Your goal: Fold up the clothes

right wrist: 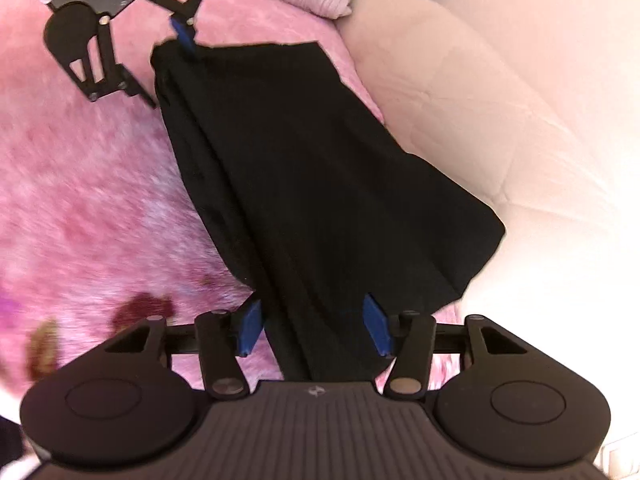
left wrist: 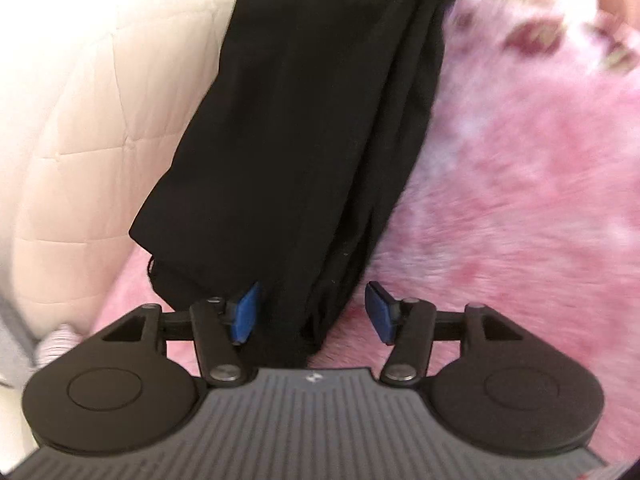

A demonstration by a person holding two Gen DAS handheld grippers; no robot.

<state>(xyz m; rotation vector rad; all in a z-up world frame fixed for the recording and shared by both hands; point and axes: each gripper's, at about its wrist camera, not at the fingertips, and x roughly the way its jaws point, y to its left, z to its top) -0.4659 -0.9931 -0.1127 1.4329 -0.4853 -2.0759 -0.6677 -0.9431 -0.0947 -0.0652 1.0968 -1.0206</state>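
Left wrist view, left to right: cream quilted cover [left wrist: 80,120], stitched diamond pattern, smooth. Then the black garment [left wrist: 296,128], matte, thin, bunched into long soft pleats, stretched between the 2 grippers above the bedding. Then fuzzy pink blanket [left wrist: 520,200], long pile, some dark red blotches, blurred.

Left gripper [left wrist: 312,316]: blue pads wide apart, cloth runs through the gap and touches only the left pad, so no clamp visible here; how the cloth stays up at this end can't be made out.

Right wrist view: left gripper shows top left at the garment's far corner. Right gripper [right wrist: 316,328]: jaws also wide apart, fabric passing between the pads and down under the body; hold not visible.

Risks, judged: with both pairs of pads spread, the cloth could slip out and drop in a heap on the blanket, losing the fold line. The free flap hanging toward the cream cover could fold under crooked. Pile may drag on the fabric once laid down and wrinkle it. Blur suggests fast motion, which could swing the loose edge.
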